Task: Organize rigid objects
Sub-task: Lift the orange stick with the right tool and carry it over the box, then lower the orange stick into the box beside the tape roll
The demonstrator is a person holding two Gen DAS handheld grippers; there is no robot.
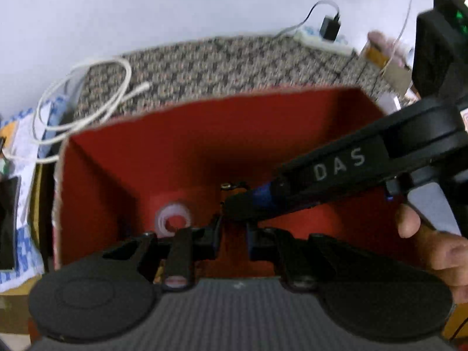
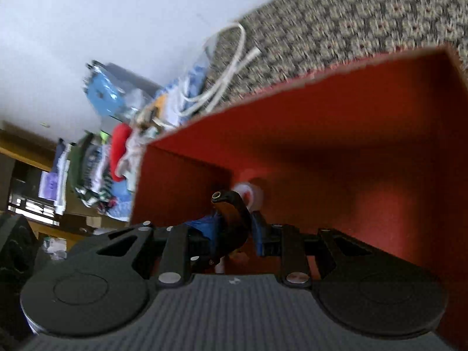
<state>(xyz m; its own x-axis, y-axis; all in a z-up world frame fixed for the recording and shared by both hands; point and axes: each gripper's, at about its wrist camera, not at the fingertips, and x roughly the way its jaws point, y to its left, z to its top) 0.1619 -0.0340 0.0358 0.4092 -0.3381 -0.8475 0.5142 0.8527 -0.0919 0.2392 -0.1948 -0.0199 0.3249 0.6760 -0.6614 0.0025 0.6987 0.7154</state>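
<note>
Both tongs hang over an open red box [image 1: 181,152] whose inside walls and floor show plainly in both wrist views. The left tongs [image 1: 232,235] stand narrow, with a dark thin item at their tips; the blur and the crossing arm of the other tool do not allow it to be told whether it is gripped there. The right tongs [image 2: 234,231] are closed narrow on a dark curved object [image 2: 234,219], which rises between the blue-lined pads and ends in a small ring-shaped metal tip; its kind cannot be told. In the left wrist view the right tool enters from the right edge, marked "DAS", its tip lying over the box interior just above the left tongs, and the person's hand [image 1: 433,245] grips its handle at the right margin. On the box floor, near the far left corner, lies a roll of clear tape [image 1: 172,219], apart from both tongs. The box rests against a patterned woven surface [image 1: 222,64], whether cushion or mat is unclear. A coiled white cable [image 1: 87,99] lies at the left of that surface, and a white power strip [image 1: 321,41] with a black plug in it lies at its far right. Mixed cloth and papers [image 2: 117,161] are heaped left of the box in the right wrist view.
</note>
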